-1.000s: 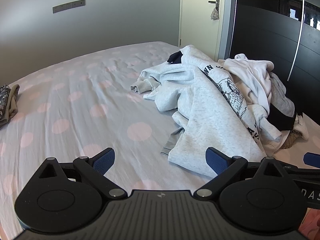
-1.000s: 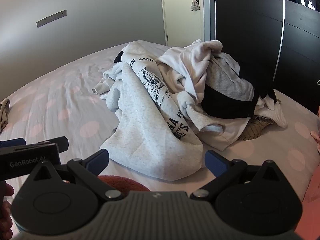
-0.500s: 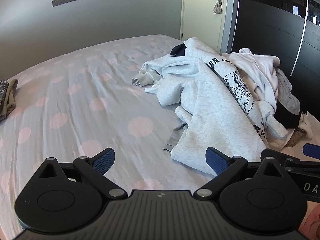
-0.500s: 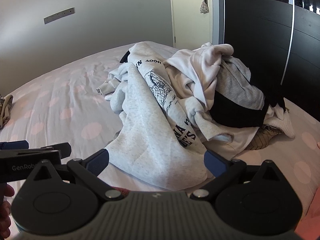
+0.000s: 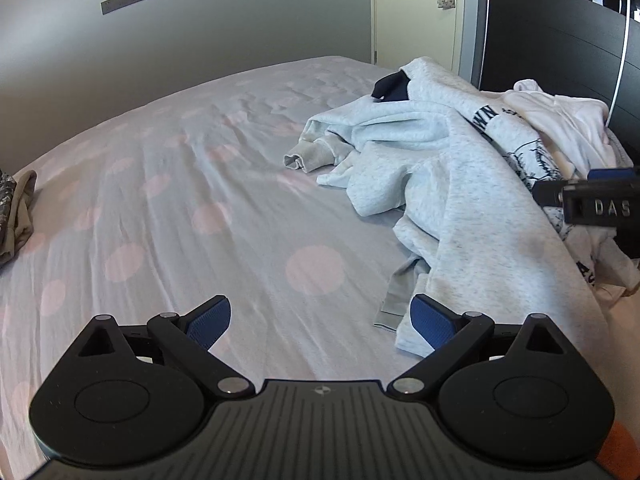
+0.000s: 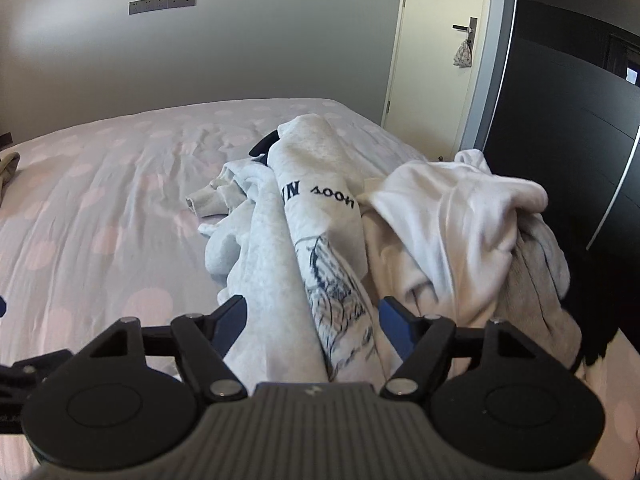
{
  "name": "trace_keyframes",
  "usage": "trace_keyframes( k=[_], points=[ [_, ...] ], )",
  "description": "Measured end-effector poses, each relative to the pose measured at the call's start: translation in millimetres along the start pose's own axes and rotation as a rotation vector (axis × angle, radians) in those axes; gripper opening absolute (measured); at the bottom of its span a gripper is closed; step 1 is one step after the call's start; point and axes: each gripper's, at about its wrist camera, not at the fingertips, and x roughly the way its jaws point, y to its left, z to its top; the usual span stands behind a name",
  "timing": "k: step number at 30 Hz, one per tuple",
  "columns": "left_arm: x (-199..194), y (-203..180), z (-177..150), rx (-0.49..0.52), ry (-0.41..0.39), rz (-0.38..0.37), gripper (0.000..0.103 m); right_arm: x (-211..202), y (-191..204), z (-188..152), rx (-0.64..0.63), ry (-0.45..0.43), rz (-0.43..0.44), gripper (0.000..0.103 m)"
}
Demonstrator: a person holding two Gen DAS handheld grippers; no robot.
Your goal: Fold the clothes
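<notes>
two tools over a dotted bed (image 5: 168,208). the left tool (image 5: 320,316) gapes wide, empty, beside the grey sweatshirt (image 5: 472,208). the right tool (image 6: 310,316) straddles that sweatshirt's printed fold, spread wide, not gripping.

soft daylight | fisheye-bent edges | right wrist view motion-blurred

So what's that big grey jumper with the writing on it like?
The grey sweatshirt is soft, speckled, fleecy-looking cloth, crumpled on the spotty bedsheet. It has dark blue letters, a drawn picture, ribbed cuffs and a dark collar. It leans on the white top, and its bunched middle sits between the open right gripper fingers.
</notes>
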Motion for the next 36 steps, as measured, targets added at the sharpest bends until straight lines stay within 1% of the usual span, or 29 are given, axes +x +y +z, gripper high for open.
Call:
trace_keyframes(
  k=[1, 2, 3, 5, 6, 8, 10, 13, 17, 20, 24, 27, 30, 33, 35, 36],
  points=[
    [6, 5, 1, -0.007, 0.009, 0.003, 0.097, 11, 0, 6, -0.007, 0.006, -0.008, 0.071],
    [12, 10, 3, -0.015, 0.018, 0.006, 0.096, 23, 0, 11, -0.01, 0.015, -0.01, 0.063],
    [18, 15, 4, -0.022, 0.027, 0.008, 0.096, 32, -1, 15, -0.005, 0.025, -0.005, 0.059],
    [28, 24, 6, -0.032, 0.044, 0.014, 0.093, 47, -3, 21, 0.014, 0.046, 0.014, 0.047],
    [32, 28, 7, -0.035, 0.051, 0.019, 0.092, 53, -4, 24, 0.024, 0.054, 0.025, 0.043],
    [38, 36, 8, -0.046, 0.065, 0.024, 0.089, 59, -3, 27, 0.026, 0.067, 0.032, 0.027],
    [41, 44, 8, -0.066, 0.075, 0.022, 0.089, 60, -2, 29, 0.023, 0.069, 0.039, 0.022],
    [40, 53, 7, -0.082, 0.071, 0.03, 0.089, 53, 1, 31, 0.028, 0.061, 0.086, 0.015],
    [27, 62, 3, -0.098, 0.063, 0.042, 0.089, 35, 20, 35, 0.018, 0.055, 0.179, 0.013],
    [11, 73, 0, -0.113, 0.05, 0.058, 0.089, 18, 51, 36, -0.036, 0.054, 0.246, 0.012],
    [-17, 109, -14, -0.167, 0.035, 0.123, 0.089, -10, 101, 38, -0.112, 0.028, 0.355, 0.007],
    [-37, 135, -25, -0.208, 0.024, 0.172, 0.089, -35, 145, 45, -0.155, 0.007, 0.472, 0.007],
    [-58, 162, -35, -0.248, 0.012, 0.222, 0.089, -64, 199, 50, -0.216, -0.018, 0.605, 0.007],
    [-78, 190, -46, -0.291, 0.003, 0.274, 0.089, -91, 241, 49, -0.241, -0.038, 0.753, 0.007],
    [-91, 213, -56, -0.332, 0.009, 0.318, 0.089, -106, 269, 46, -0.258, -0.036, 0.831, 0.007],
    [-95, 222, -61, -0.351, 0.014, 0.332, 0.089, -108, 281, 44, -0.265, -0.023, 0.852, 0.007]
  ],
)
